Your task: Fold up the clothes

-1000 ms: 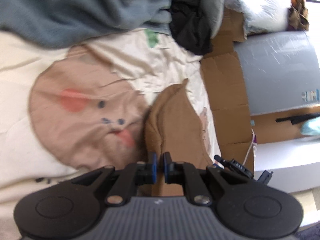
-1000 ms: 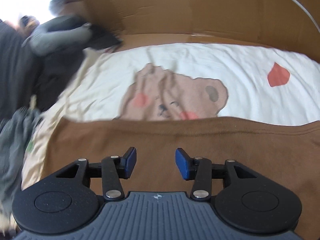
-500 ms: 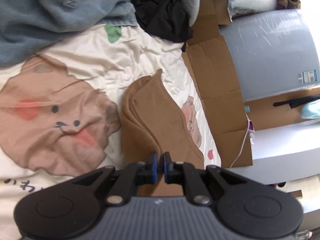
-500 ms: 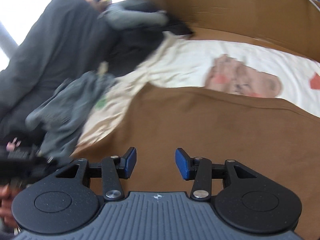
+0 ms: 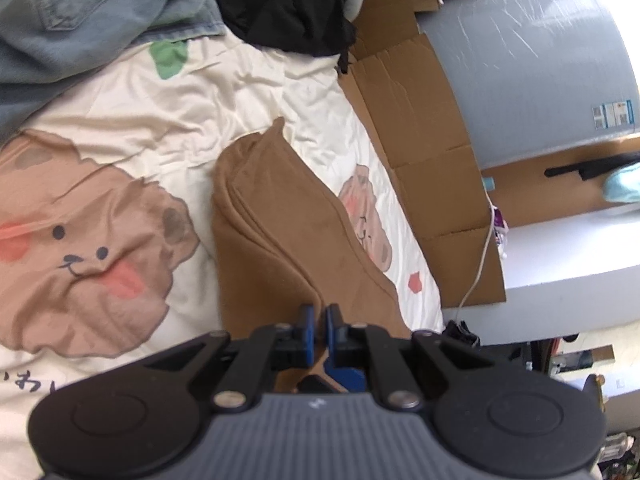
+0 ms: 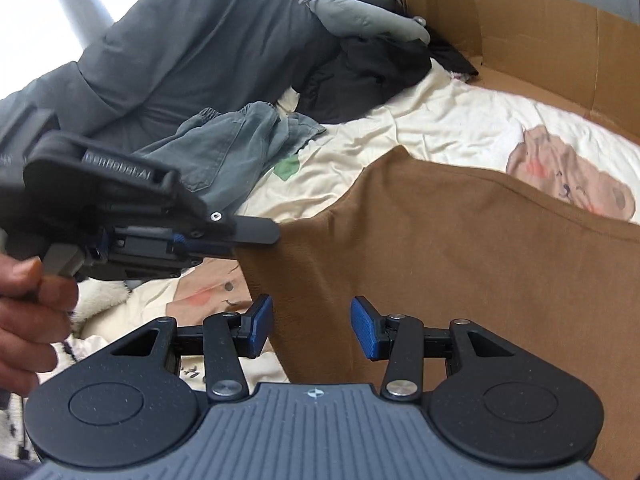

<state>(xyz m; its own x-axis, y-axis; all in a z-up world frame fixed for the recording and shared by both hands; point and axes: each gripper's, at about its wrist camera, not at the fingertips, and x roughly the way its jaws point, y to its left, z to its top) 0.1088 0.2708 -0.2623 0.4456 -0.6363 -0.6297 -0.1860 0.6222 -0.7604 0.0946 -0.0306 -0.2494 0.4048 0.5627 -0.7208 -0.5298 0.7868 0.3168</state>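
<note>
Left hand-held gripper [image 5: 319, 322]: blue pads pressed together on the near edge of the brown garment [image 5: 280, 232], cloth pinched between them. From that pinch the garment runs forward in a long doubled strip, its layered fold edge on the left side, its far corner standing up in a small point. It lies on a cream bedsheet [image 5: 224, 92] printed with cartoon bears; a large bear face sits left of the gripper, a smaller one right of the garment. Ahead and left: a heap of blue denim [image 5: 80, 20]; straight ahead, black clothing [image 5: 288, 4]. To the right, flattened cardboard [image 5: 424, 168] edges the bed. Right hand-held gripper [image 6: 311, 328]: pads spread wide, nothing between them, held over the brown garment near its left edge; whether it touches the cloth cannot be told. In that view the left gripper comes in from the left, side-on, its tip meeting the garment's corner, a hand [image 6: 28, 320] at the lower left on its grip. Beyond it lie grey-green trousers [image 6: 232, 148] and a dark grey pile [image 6: 192, 40].
</note>
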